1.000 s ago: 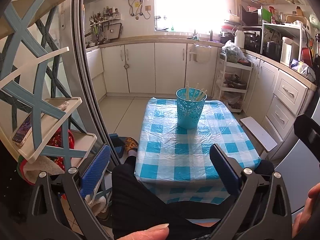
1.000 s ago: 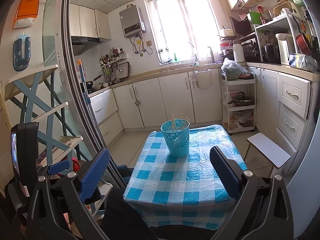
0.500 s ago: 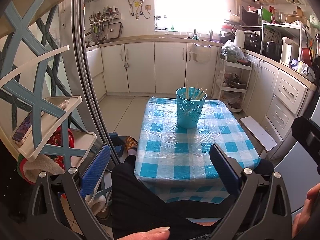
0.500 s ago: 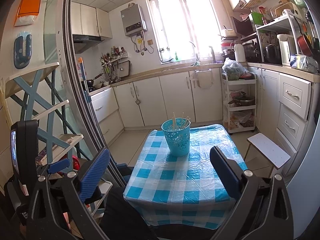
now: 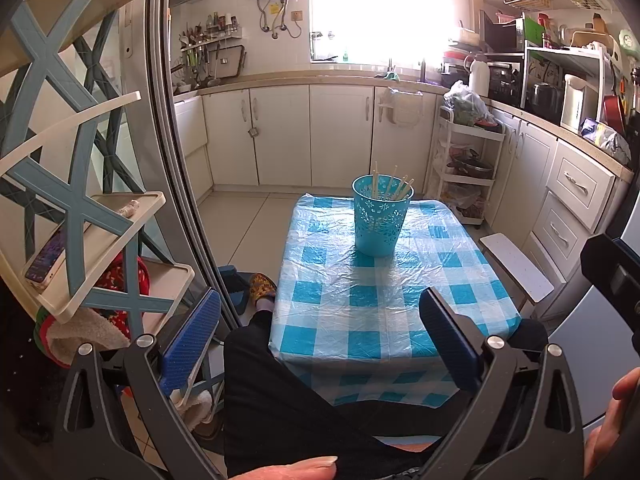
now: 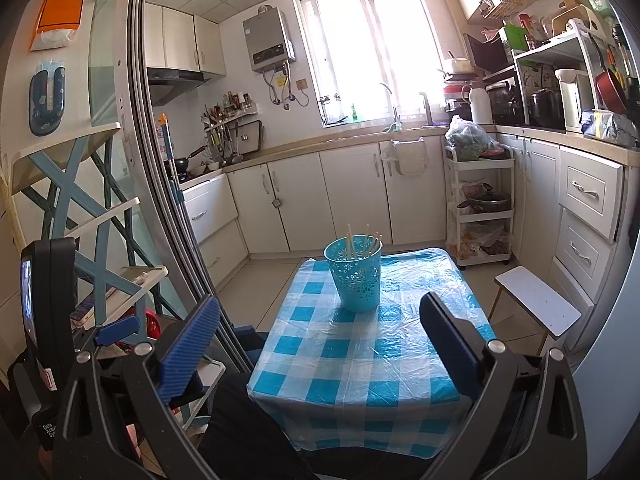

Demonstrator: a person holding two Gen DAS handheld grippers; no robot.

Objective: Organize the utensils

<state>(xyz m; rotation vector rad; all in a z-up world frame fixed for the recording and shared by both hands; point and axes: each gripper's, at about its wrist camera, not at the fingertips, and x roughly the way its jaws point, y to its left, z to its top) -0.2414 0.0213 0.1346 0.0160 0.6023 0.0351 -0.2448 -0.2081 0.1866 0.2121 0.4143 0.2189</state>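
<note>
Ahead of both claws, well beyond their tips, the teal basket [image 5: 381, 216] stands upright on the far half of the checked bench [image 5: 384, 304], with several pale chopsticks [image 5: 394, 186] leaning inside it. Almost nothing has changed over the last second: basket and chopsticks sit exactly where they were, and only the right view has crept very slightly nearer. I read that as either a pause before the work begins or a rest once the sticks are already gathered; no loose utensil shows anywhere on the cloth.

The left claw [image 5: 320, 334] hangs low over the person's lap, at the near edge of the bench, its blue pads [image 5: 192, 344] spread wide with nothing between them. The right claw [image 6: 320, 334] is held a little higher and looks more level into the kitchen, with the basket [image 6: 354, 276] just above the gap between its fingers; it too stands wide apart and empty.
</note>
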